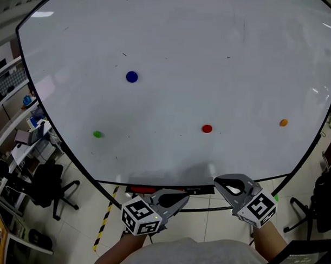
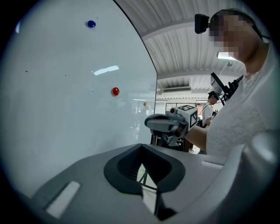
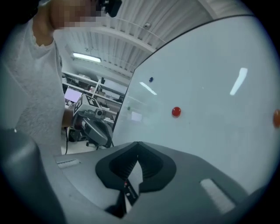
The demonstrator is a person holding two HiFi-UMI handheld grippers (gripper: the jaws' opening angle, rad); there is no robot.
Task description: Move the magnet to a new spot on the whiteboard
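The whiteboard (image 1: pixel 179 59) carries a blue magnet (image 1: pixel 131 76), a green magnet (image 1: pixel 97 134), a red magnet (image 1: pixel 207 128) and an orange magnet (image 1: pixel 283 122). Both grippers hang below the board's lower edge, away from every magnet. My left gripper (image 1: pixel 184 197) is shut and holds nothing; its own view shows the red magnet (image 2: pixel 115 91) and blue magnet (image 2: pixel 91 24) ahead. My right gripper (image 1: pixel 218 182) is also shut and empty, just below the red magnet (image 3: pixel 176 112). Each gripper shows in the other's view: the right gripper (image 2: pixel 153 123) and the left gripper (image 3: pixel 104 136).
A black pen tray (image 1: pixel 169 189) with a red item runs along the board's bottom edge. Office chairs (image 1: pixel 44 187) and cluttered desks (image 1: pixel 16 140) stand at the left, another chair (image 1: pixel 314 207) at the right. Yellow-black tape (image 1: pixel 105 224) marks the floor. A person (image 2: pixel 210 107) stands far off.
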